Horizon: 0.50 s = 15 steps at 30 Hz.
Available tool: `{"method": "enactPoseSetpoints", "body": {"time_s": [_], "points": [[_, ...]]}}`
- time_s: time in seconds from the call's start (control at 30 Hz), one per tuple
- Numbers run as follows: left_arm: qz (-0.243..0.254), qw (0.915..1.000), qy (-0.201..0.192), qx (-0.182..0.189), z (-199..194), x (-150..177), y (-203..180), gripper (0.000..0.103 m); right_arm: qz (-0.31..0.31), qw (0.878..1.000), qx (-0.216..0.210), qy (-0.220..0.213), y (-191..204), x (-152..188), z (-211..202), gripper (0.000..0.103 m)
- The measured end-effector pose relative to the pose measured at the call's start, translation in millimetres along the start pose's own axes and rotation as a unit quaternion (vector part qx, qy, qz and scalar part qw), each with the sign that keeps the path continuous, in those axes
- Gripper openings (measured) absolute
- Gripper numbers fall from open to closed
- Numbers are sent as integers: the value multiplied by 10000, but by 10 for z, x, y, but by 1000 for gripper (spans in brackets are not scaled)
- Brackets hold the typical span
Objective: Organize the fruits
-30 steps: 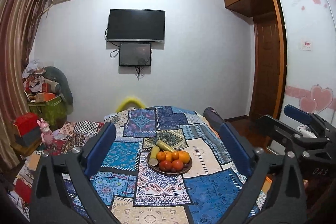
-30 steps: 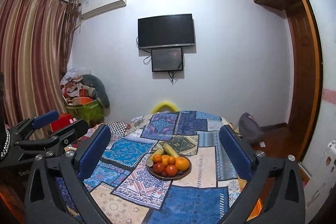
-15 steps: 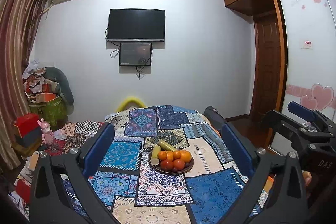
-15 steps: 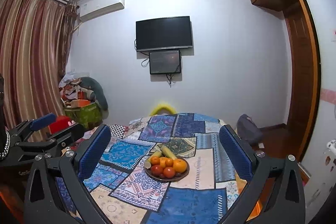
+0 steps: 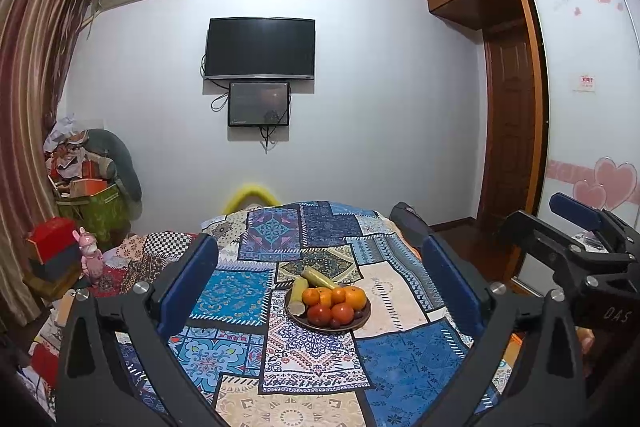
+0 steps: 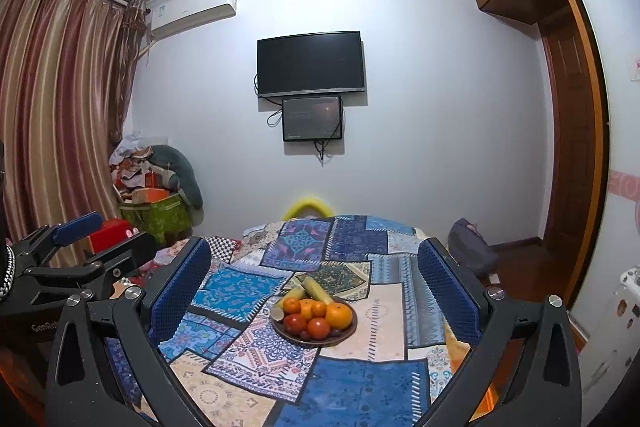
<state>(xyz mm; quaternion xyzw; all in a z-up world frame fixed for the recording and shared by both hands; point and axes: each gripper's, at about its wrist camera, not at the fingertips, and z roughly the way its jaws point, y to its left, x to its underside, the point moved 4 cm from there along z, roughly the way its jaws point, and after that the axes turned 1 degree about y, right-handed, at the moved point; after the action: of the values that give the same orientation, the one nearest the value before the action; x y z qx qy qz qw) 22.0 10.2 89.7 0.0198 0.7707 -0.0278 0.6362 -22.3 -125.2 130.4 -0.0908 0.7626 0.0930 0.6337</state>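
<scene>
Readable writing: "DAS" on the body of my right gripper point(image 5: 580, 227) as seen from the left cam, and "GenRo…" cut off on my left gripper point(image 6: 96, 239) body in the right cam. A small red-and-white label on the wardrobe door point(image 5: 583, 83) is too small to read.

Fruit bowl point(image 5: 362, 321) sits on the patchwork cloth point(image 5: 408, 359), abt mid-tabletop, nearer the far edge than my fingers. It's a dark, shallow, round dish w/ oranges point(image 5: 355, 297) piled at the right and middle, two red tomato-like fruits point(image 5: 319, 313) at the front, small dark fruits at the near rim, and two pale yellow-green sticks point(image 5: 318, 277) leaning out over the far-left rim.

Both my grippers are held above the near edge, well apart from the bowl. Left fingers point(image 5: 188, 281) are spread wide, nothing between them. Right fingers point(image 6: 180, 287) likewise wide apart, empty.
</scene>
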Motion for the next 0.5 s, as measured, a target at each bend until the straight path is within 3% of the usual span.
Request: {"method": "enactPoseSetpoints", "body": {"time_s": [0.5], "points": [[-10,10000,25,7,26,-20,25,103,-25,10000,22,-19,8,-26,-28,103]]}}
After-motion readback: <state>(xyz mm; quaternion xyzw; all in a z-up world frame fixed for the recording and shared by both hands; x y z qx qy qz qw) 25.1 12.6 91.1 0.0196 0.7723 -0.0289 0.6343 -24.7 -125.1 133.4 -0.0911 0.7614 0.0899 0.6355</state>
